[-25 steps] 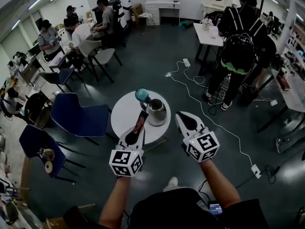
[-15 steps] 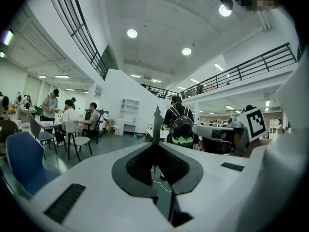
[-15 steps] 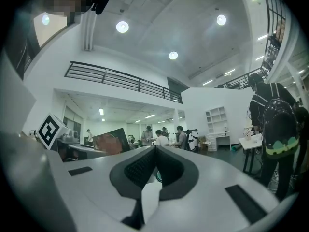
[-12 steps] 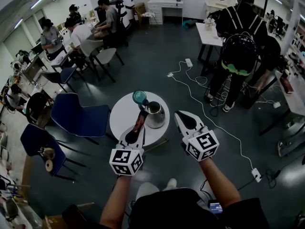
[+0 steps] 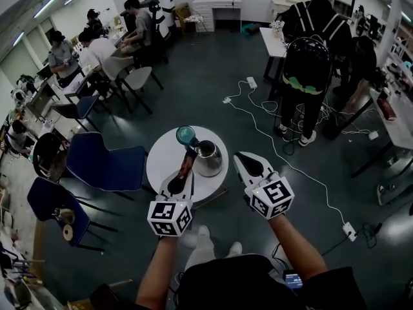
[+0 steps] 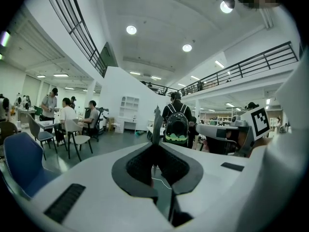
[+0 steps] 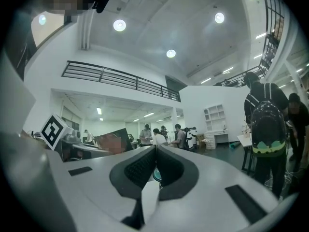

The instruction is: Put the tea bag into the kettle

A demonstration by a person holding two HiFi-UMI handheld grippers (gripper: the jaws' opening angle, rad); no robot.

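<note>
A silver kettle (image 5: pixel 208 158) stands on a small round white table (image 5: pixel 164 162), with a teal round lid (image 5: pixel 186 134) at its far-left side. My left gripper (image 5: pixel 182 178) is shut on a reddish-brown tea bag (image 5: pixel 188 163), which hangs over the table just left of the kettle's body. In the left gripper view the tea bag (image 6: pixel 156 123) shows edge-on as a thin dark strip rising from the closed jaws. My right gripper (image 5: pixel 240 159) is right of the kettle, off the table's edge, shut with nothing in it (image 7: pixel 155 150).
Blue chairs (image 5: pixel 103 163) stand left of the table. A white cable (image 5: pixel 284 154) with power strips runs across the dark floor on the right. A person with a backpack (image 5: pixel 308 63) stands by a table at the far right. Several seated people (image 5: pixel 103 44) are at the far left.
The grippers and tea bag keep nearly the same place beside the kettle. The head view has drifted a little, and the person's feet now show below the grippers.
</note>
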